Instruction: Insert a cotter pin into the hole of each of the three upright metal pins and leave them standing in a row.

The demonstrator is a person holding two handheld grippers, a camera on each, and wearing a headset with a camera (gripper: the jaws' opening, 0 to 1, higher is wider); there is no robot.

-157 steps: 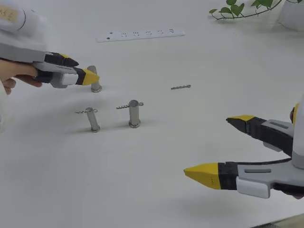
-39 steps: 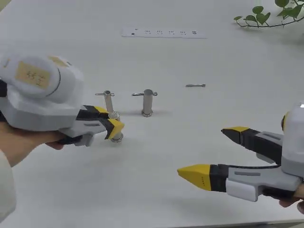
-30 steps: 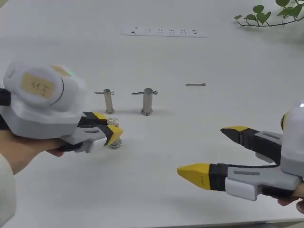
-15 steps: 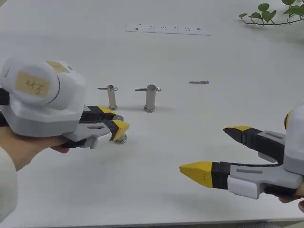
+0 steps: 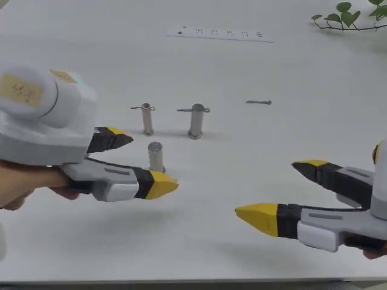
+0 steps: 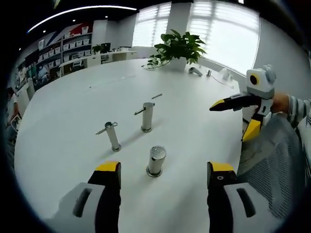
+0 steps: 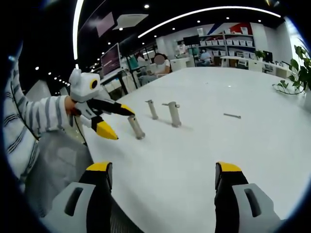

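Right gripper [image 5: 266, 188]: nearest, jaws apart, empty.
Left gripper [image 5: 153, 163]: jaws apart either side of the bare upright pin [image 5: 155, 155], clear of it.
Beyond: slim fitted pin [image 5: 147, 118], thick fitted pin [image 5: 196, 121].
Farthest: loose cotter pin [image 5: 259, 102], lying flat, long axis crosswise, ahead of the right gripper, the nearer tool.

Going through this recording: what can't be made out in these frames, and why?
Near metal pin: cross hole too small to find in the head view or the left gripper view.
Loose cotter pin: tiny in the head view; shape unclear.
Fitted cotter pin in the right rear pin: too small to tell how far through it goes.
Right gripper: body cut off by the head view's right edge.
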